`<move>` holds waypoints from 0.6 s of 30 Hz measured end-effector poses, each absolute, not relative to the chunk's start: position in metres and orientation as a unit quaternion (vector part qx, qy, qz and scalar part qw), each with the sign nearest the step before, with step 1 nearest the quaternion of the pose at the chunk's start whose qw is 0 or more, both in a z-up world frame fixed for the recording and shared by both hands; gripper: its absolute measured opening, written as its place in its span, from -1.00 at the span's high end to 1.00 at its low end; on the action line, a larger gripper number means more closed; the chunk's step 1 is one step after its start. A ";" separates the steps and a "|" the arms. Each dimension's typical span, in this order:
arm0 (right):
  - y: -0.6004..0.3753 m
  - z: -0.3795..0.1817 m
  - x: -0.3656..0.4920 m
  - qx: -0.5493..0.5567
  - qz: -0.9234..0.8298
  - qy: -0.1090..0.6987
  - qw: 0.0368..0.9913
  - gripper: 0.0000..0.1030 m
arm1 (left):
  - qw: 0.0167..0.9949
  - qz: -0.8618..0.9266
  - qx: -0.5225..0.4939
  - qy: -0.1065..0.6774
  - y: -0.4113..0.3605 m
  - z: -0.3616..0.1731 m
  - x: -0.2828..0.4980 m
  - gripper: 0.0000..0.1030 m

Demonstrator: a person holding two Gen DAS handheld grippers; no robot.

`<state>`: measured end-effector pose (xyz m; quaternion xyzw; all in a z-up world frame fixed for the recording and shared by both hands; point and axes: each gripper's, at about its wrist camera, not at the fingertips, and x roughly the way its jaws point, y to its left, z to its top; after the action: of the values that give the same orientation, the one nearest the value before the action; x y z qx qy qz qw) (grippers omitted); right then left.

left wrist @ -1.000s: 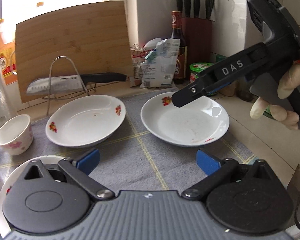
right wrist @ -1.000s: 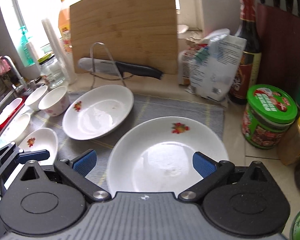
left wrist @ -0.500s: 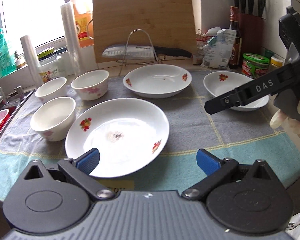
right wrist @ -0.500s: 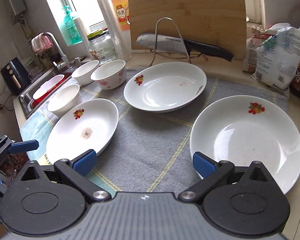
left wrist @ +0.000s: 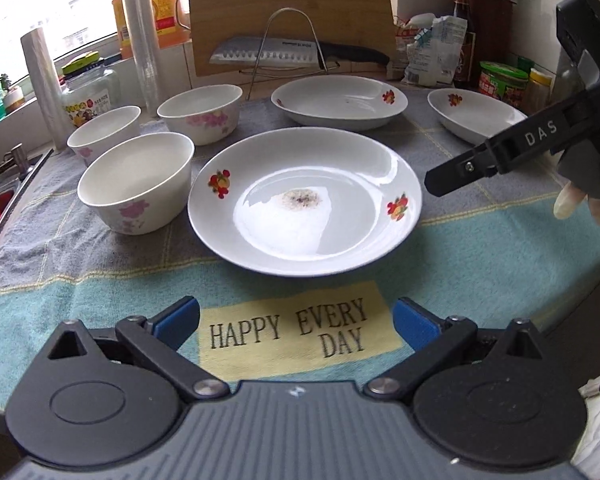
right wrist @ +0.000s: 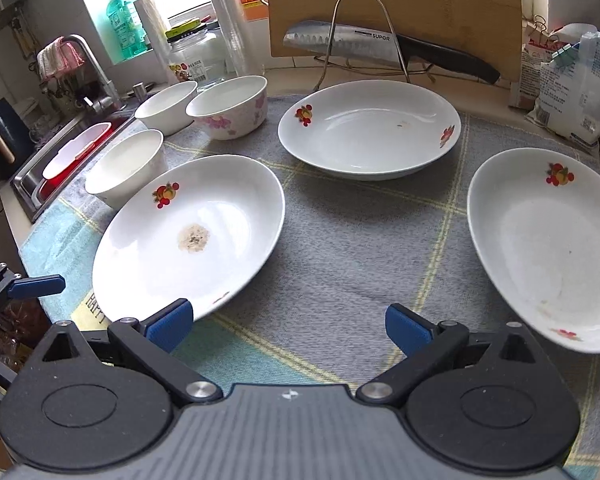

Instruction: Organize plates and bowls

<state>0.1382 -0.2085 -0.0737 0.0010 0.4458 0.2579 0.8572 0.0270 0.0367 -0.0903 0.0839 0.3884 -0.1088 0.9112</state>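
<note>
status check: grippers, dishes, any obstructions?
Left gripper and right gripper open, empty. Three plates and three bowls lie apart on the towel, unstacked. Nothing blocking.

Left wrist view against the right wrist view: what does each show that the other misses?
Only the left wrist view shows the yellow "HAPPY EVERY DAY" patch on the towel, the green-lidded jar and the right hand-held gripper from outside, its finger reaching in over the towel.

Only the right wrist view shows the steel sink with a red basin, the tap and the green soap bottle.

Both share three white flowered plates, the stained one nearest, three white bowls, the grey-and-teal towel and the steel knife before the bamboo board.
</note>
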 end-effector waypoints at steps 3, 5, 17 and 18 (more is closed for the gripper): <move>-0.194 -0.074 0.133 0.009 0.226 0.451 0.863 -1.00 | 0.905 -0.142 0.103 0.387 0.053 -0.095 0.034 -0.99; -0.185 -0.073 0.129 0.018 0.211 0.452 0.866 -1.00 | 0.901 -0.163 0.112 0.387 0.062 -0.098 0.038 -0.99; -0.151 -0.083 0.105 0.045 0.153 0.479 0.863 -1.00 | 0.882 -0.258 0.117 0.378 0.082 -0.112 0.057 -0.99; -0.150 -0.084 0.104 0.044 0.152 0.481 0.862 -1.00 | 0.882 -0.260 0.117 0.376 0.083 -0.112 0.058 -0.99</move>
<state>0.1043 -0.1497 -0.0837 0.0439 0.4811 0.1525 0.8622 0.0582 0.0827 -0.1121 0.1167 0.3763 -0.2601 0.8815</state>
